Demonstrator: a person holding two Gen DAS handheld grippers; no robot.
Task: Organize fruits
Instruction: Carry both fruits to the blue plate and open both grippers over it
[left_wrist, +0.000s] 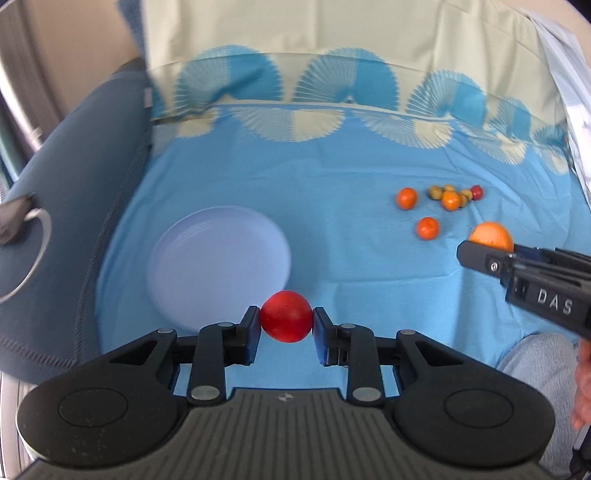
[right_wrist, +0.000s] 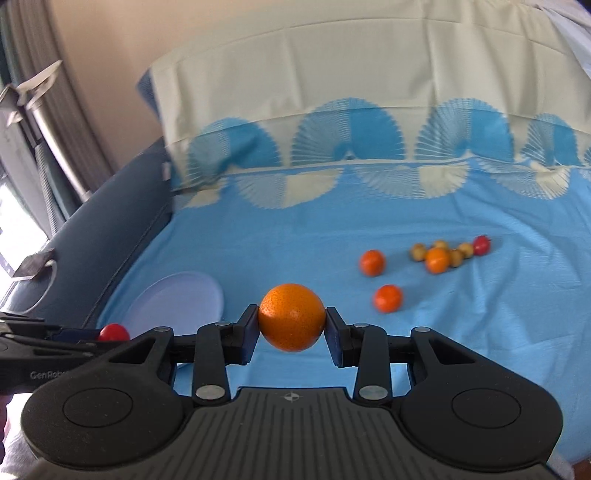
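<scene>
- The blue sheet lay bare from 11 to 1 o'clock, an open lane up to the folded patterned cloth, which closed off the far side.
- The pale plate sat at 10 o'clock, its face bare; the padded dark side wall rose just beyond it and barred the left.
- At 2 o'clock a loose cluster stood in the way: three small oranges, several small yellow-green fruits and a small red fruit.
- Gaps showed between the two outlying oranges and the tight group.
- The sheet right of the cluster was bare.
</scene>
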